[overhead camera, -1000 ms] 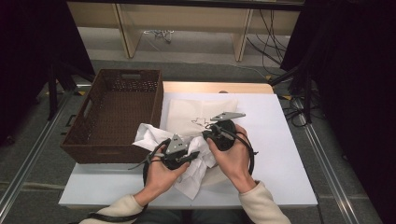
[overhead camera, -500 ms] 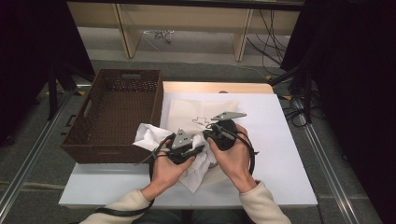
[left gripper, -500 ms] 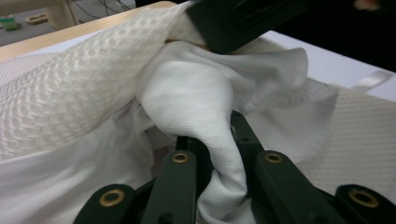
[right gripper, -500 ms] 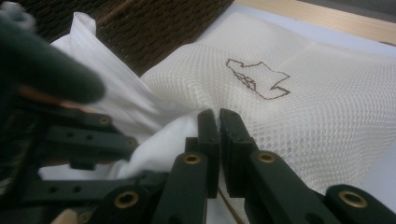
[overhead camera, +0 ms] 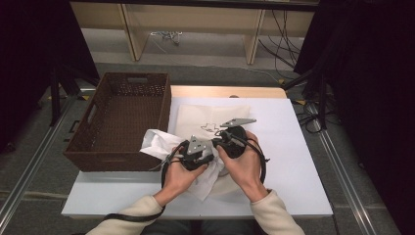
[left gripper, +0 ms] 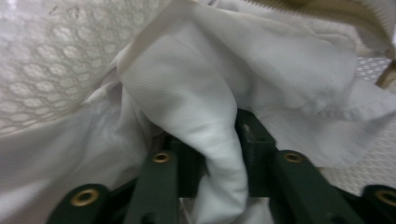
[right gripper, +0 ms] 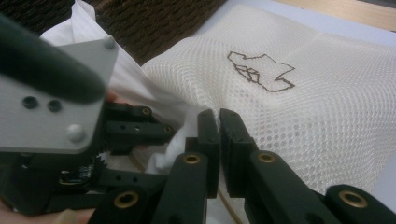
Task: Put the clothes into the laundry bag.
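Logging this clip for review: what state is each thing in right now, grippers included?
White cloth: crumpled, partly over the basket edge, a fold between the left jaws.
Mesh bag: flat on the table, the cloth's near part over its near end.
Wicker basket: upright, looks empty.
Left gripper: jaws just opening, fold still between them.
Right gripper: shut at the bag's edge.

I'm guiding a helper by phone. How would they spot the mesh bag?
On the white table, right of the brown basket, lies the cream mesh bag. Unlike the plain white cloth beside it, it has holes and a dark outline drawing.
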`<state>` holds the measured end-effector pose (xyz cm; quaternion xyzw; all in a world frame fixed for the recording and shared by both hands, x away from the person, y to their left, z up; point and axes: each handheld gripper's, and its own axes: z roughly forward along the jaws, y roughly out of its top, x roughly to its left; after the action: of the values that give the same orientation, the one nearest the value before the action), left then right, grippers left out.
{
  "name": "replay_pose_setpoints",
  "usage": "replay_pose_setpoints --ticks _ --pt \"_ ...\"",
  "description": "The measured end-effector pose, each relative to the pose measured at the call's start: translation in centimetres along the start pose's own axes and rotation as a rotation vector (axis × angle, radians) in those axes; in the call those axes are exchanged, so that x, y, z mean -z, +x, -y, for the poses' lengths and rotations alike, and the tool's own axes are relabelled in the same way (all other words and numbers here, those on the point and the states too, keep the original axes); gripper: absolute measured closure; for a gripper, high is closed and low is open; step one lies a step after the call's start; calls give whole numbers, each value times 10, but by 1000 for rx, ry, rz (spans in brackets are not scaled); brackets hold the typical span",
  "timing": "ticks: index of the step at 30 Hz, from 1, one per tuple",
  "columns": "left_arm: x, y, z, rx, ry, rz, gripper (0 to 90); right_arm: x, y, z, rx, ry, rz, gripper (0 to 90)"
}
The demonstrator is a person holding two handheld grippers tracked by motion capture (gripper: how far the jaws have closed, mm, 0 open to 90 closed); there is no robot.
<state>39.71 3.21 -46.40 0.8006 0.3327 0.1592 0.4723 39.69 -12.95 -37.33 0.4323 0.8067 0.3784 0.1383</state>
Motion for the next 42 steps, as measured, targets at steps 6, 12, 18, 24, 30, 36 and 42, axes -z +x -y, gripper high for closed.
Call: replay_pose_setpoints --ticks 6,12,18,24,30,36,42 --pt "37 -9 -8 -72 -24 16 410 1 -2 0 0 -5 5 885" --pt "60 -1 -17 -132 -32 -24 348 2 -2 -1 15 0 -8 885" --pt "69 7 -23 -147 -13 -100 271 6 0 -1 -19 12 -11 884" --pt "70 15 -21 -177 51 -151 245 6 0 -1 -25 14 -7 884" --pt "64 25 -13 -218 159 -194 271 5 -2 -1 -23 -5 -1 885" --pt "60 28 -5 -202 223 -210 553 4 -4 -1 -28 -3 -8 884" --pt "68 24 -11 -214 199 -205 756 4 -4 -1 -23 -8 -8 884"
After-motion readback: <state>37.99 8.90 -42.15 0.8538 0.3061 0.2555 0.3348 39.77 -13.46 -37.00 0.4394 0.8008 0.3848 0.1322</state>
